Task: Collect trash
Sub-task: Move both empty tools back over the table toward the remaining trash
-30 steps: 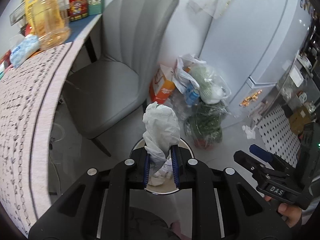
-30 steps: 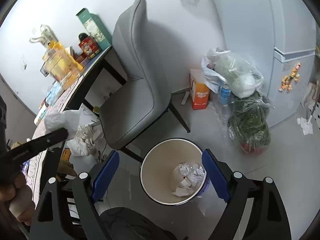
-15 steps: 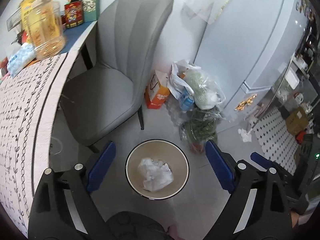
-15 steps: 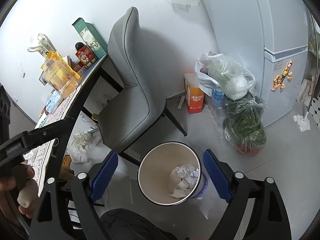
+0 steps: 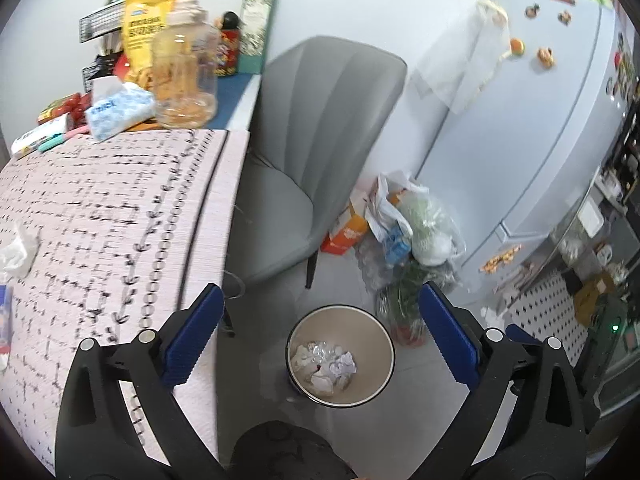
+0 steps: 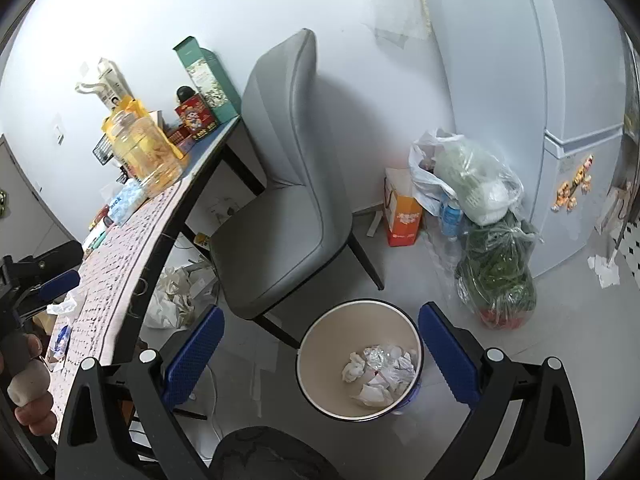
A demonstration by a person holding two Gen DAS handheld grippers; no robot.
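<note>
A round waste bin with a cream inside and dark rim stands upright on the grey floor, just beside the grey chair's front leg. Several crumpled white paper wads lie loose at its bottom. Another crumpled tissue rests near the table's left edge.

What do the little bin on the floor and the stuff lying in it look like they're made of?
The bin looks like smooth plastic or coated metal: a plain beige inner wall with a thin dark rim; which one is hard to say. The trash inside seems to be crumpled white paper or tissue, all creases and folds, with one shinier, foil-like or plastic scrap.
</note>
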